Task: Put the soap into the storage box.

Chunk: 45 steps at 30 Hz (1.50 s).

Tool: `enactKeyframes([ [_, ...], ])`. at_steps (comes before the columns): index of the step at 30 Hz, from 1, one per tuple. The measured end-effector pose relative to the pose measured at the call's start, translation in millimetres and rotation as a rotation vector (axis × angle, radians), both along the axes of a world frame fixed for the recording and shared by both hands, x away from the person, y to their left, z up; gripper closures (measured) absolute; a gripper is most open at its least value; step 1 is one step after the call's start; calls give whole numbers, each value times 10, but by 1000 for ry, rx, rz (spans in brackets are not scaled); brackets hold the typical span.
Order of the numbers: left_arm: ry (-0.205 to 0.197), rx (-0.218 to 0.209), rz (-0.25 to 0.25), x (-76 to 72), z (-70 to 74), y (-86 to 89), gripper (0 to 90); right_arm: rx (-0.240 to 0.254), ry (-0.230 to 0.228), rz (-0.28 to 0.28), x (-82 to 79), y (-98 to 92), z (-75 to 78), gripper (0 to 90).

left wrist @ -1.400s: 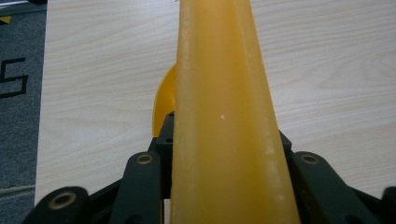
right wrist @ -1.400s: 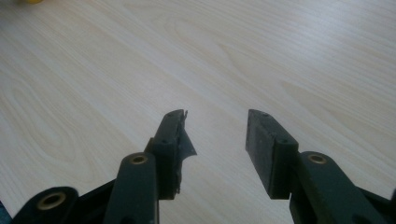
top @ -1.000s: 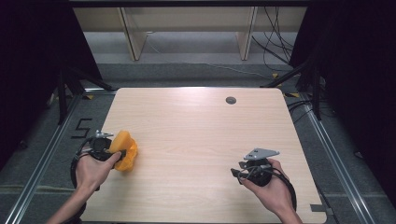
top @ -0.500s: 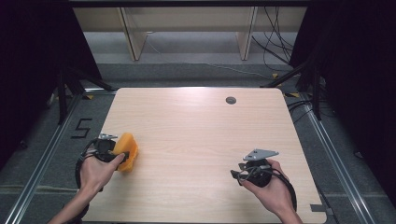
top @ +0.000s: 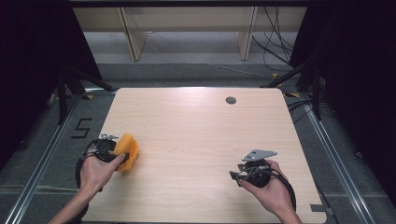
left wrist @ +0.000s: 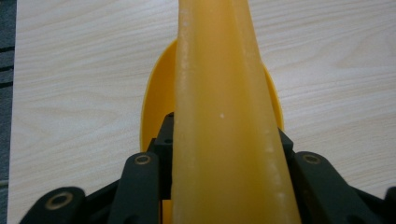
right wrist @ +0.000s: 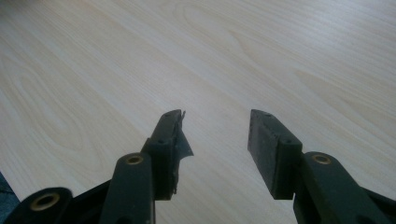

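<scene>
Pale wood table [top: 201, 140] — dark room (grey floor [top: 42, 140]) around.

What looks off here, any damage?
Right hand-held gripper: the pad on one jaw looks torn, a ragged flap peeling into the gap. The orange piece clamped in the left hand-held gripper looks intact.

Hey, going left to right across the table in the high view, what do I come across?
Left gripper in the person's left hand → orange object clamped in it → bare wooden table → right gripper, open, in the right hand.
</scene>
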State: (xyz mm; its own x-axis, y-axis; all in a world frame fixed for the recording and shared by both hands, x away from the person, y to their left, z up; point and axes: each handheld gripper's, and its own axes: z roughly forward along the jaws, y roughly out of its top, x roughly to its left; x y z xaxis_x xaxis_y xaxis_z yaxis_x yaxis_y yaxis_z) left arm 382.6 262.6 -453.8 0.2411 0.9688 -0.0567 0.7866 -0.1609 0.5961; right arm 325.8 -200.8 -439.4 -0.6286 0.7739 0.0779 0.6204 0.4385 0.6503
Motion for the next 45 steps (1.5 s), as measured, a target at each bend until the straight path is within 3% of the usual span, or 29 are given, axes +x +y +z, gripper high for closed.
enactKeyframes([
  [1,-2,5,2,-8,12,-3,590,8,-22,2,6,1,-16,554],
  [4,-6,6,0,-13,28,-6,568,6,-21,3,10,-6,-22,552],
  [18,-66,12,-13,-153,173,49,505,9,24,-12,-9,1,-13,541],
  [20,-80,10,-27,-182,189,61,467,9,26,-13,-10,-1,-15,538],
  [23,-110,35,-66,-272,227,80,420,7,9,2,8,-13,-26,534],
  [28,-153,70,-116,-387,258,106,323,4,18,-5,7,-19,-34,526],
  [29,-176,48,-127,-459,275,128,288,-2,8,1,13,-28,-43,522],
  [32,-171,44,-137,-539,297,169,253,6,13,-5,14,-35,-37,512],
  [37,-201,39,-162,-725,296,315,211,7,8,-11,19,-52,-49,502],
  [39,-206,0,-164,-801,234,418,199,11,2,-23,19,-62,-58,493],
  [40,-206,0,-164,-801,234,418,190,11,2,-23,19,-62,-58,493],
  [41,-196,-32,-156,-812,163,475,184,10,-6,-22,26,-79,-69,484],
  [42,-196,-32,-156,-812,163,475,168,10,-6,-22,26,-79,-69,484],
  [44,-229,-75,-137,-818,77,536,172,10,-18,-39,33,-105,-91,483],
  [45,-228,-70,-134,-810,52,552,177,11,-30,-39,42,-119,-91,485],
])
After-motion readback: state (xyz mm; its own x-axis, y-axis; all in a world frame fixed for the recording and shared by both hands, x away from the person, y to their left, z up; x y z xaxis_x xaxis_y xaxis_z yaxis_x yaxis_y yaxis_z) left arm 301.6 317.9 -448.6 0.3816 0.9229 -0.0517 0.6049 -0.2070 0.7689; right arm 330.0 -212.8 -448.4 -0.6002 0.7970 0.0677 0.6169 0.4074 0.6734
